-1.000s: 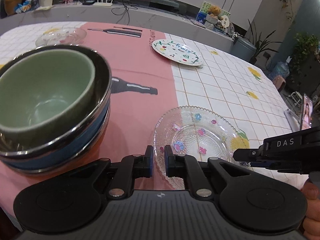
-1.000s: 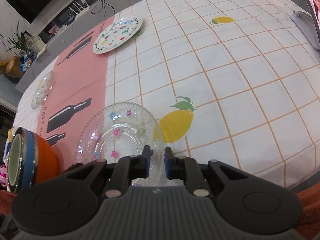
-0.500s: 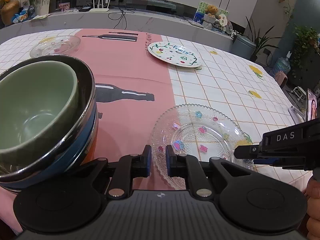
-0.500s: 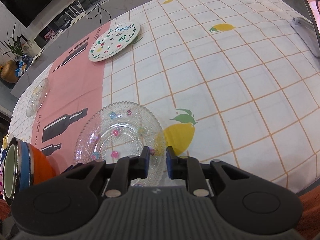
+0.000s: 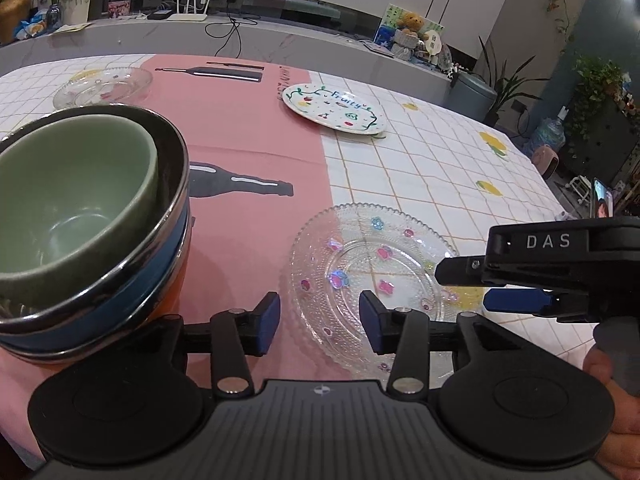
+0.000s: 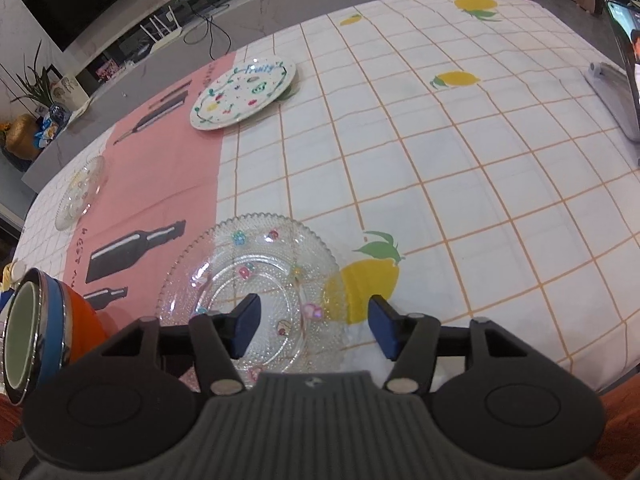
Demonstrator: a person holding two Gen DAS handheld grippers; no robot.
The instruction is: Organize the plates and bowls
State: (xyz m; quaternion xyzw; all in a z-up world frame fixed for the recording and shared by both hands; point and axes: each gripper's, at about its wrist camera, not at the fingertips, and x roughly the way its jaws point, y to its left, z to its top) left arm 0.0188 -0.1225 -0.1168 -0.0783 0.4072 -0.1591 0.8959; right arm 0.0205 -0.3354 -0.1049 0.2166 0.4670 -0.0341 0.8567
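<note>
- My left gripper [image 5: 319, 322] has its jaws partly open. They have just been opening, and nothing is held between them.
- My right gripper [image 6: 313, 330] also has its jaws partly open. They too have just been opening, and they hold nothing.
- A clear glass plate [image 5: 372, 280] with little coloured flowers lies flat near the front edge of the worktop [image 6: 460, 168], under both pairs of jaws.
- I cannot tell if my jaws touch the plate.
- A stack of bowls [image 5: 92, 236] sits by the front left corner of the worktop. A green bowl [image 5: 68, 200] is on top, inside a shiny one, with a blue one and an orange one below.
- A white plate with painted fruit [image 5: 335, 108] lies near the back edge, well apart from the glass plate.
- A second glass dish [image 5: 103, 86] sits near the back left corner.
- The worktop has a pink and white checked cloth [image 5: 256, 152].
</note>
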